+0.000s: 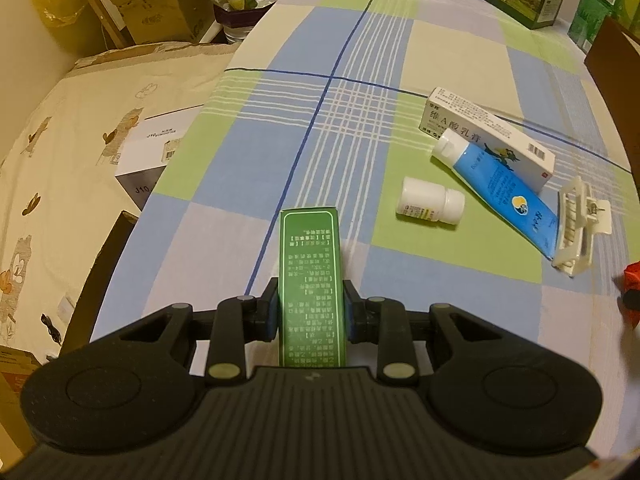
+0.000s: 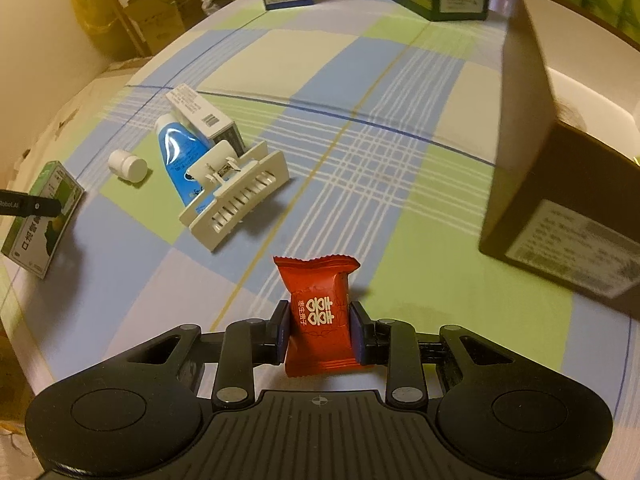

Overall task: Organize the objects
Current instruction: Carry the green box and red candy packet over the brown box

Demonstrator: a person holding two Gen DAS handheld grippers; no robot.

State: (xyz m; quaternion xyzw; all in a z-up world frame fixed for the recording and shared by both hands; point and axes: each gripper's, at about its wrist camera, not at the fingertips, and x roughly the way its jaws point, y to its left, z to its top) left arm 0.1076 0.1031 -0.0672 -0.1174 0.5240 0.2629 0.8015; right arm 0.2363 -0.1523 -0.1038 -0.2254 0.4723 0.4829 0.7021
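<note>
The left gripper point(image 1: 310, 314) is clamped on a green carton point(image 1: 311, 280), its pads pressing the two long sides so the box points forward, lengthwise, over the checked surface point(image 1: 240, 168). Held by its narrow waist like this, the carton can probably be carried or set down without twisting. White Chinese print covers its upper face, too small to read; in the right wrist view the same green carton point(image 2: 42, 220) shows larger characters beginning with "口", and the finger beside it bears the lettering "RobotAI" or similar, partly cut off.

The right gripper point(image 2: 320, 334) is closed around a red candy packet point(image 2: 318, 316), pinching its soft middle so the crimped ends stick out above and below. The wrapper carries a white double-happiness emblem and a short column of characters.

Ahead lie the things not yet sorted, clustered together: a white pill bottle point(image 1: 430, 200) on its side, a blue tube point(image 1: 496, 184) resting against a white medicine box point(image 1: 486, 138) printed "维A酸乳膏", and a cream hair claw clip point(image 1: 576, 228) lying over the tube's crimped end. A brown cardboard box point(image 2: 560, 184) stands to the right, likely the destination, with a label too blurred to read.
</note>
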